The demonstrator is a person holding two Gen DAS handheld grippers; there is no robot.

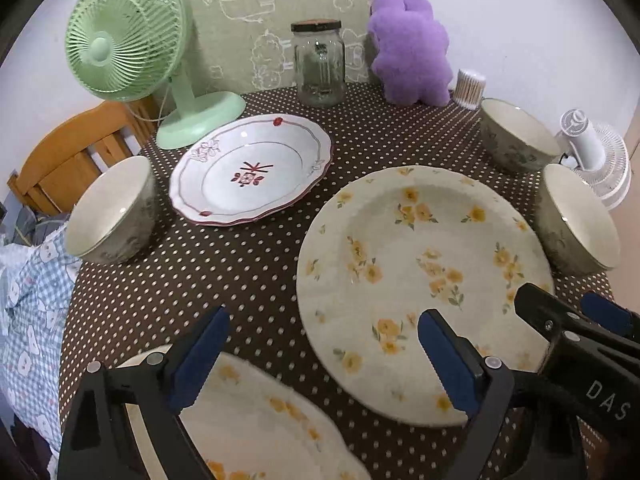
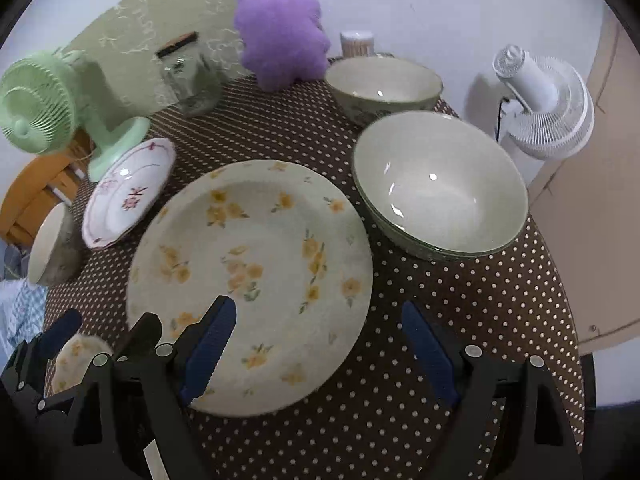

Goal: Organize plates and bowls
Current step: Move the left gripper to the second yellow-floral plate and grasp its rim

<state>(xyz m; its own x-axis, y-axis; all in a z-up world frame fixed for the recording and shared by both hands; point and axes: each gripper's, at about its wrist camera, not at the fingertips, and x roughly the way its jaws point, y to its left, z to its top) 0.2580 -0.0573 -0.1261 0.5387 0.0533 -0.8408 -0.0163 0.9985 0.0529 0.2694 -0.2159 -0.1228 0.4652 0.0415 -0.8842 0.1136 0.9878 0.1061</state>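
Covering the round table is a brown cloth (image 1: 240,272) with small pale dots, matte and woven. On it, near the middle, lies the large yellow-flowered plate (image 1: 420,264), a shallow ceramic disc with a wide rim and a glazed cream surface. A second plate with the same yellow flowers (image 1: 272,416) lies at the near edge, with a wavy rim, partly hidden behind the left gripper.

Farther back, beside the base of the green plastic fan (image 1: 124,36), rests the white plate with red pattern (image 1: 252,168), scalloped at the rim. The purple plush toy (image 1: 412,48), fluffy and soft, stands at the back edge next to a clear glass jar (image 1: 320,64) with a dark lid.

Three deep ceramic bowls stand apart: the near right bowl (image 2: 440,188), smooth and shiny inside, the far right bowl (image 2: 384,84) behind it, and the left bowl (image 1: 112,212) at the left edge.

The left gripper (image 1: 320,360) has its blue ribbed pads wide apart and empty, above the cloth between the two flowered plates. The right gripper (image 2: 320,356) also stands wide apart with nothing gripped, over the near rim of the large plate.
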